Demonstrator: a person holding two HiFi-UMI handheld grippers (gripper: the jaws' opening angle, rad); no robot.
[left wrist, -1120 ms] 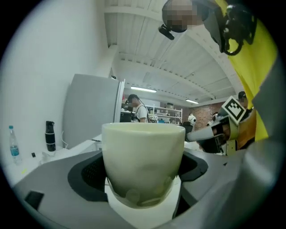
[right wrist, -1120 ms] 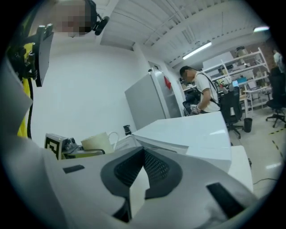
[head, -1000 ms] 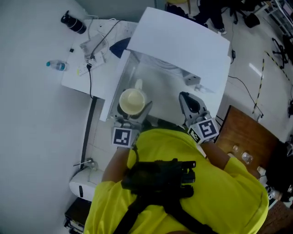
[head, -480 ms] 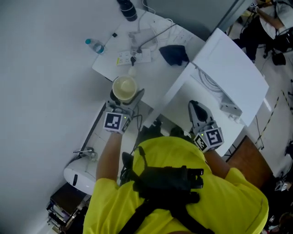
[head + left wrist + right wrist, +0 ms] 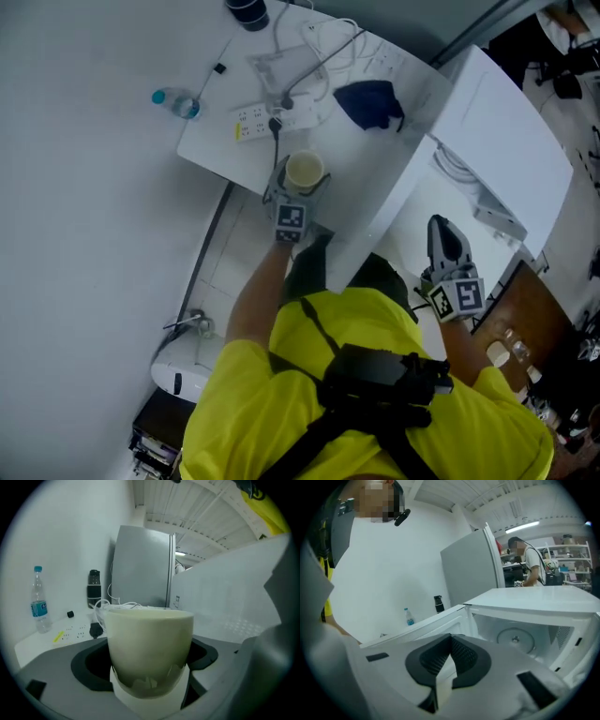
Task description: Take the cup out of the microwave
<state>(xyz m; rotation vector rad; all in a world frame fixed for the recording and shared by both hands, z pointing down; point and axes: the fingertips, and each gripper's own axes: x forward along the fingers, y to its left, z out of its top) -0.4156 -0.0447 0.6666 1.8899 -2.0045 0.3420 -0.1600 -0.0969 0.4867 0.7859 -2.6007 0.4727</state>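
Observation:
A cream cup (image 5: 305,171) is clamped upright between the jaws of my left gripper (image 5: 298,190), just over the front edge of the white table (image 5: 225,150). In the left gripper view the cup (image 5: 150,648) fills the centre, with both pads against its lower sides. The white microwave (image 5: 511,131) stands to the right with its door (image 5: 398,202) swung open. My right gripper (image 5: 446,242) hangs in front of the open cavity, shut and empty. Its view shows the bare glass turntable (image 5: 514,640) inside the microwave.
On the table lie a dark blue cloth (image 5: 371,101), a power strip (image 5: 251,120) with white cables (image 5: 323,42), a water bottle (image 5: 176,102) and a black flask (image 5: 247,11). A grey cabinet (image 5: 143,566) stands behind it. A brown table (image 5: 525,309) is at the lower right.
My left gripper has carried the cup out from in front of the microwave, leftward and down over the white table. The right gripper shifted slightly and stayed shut.

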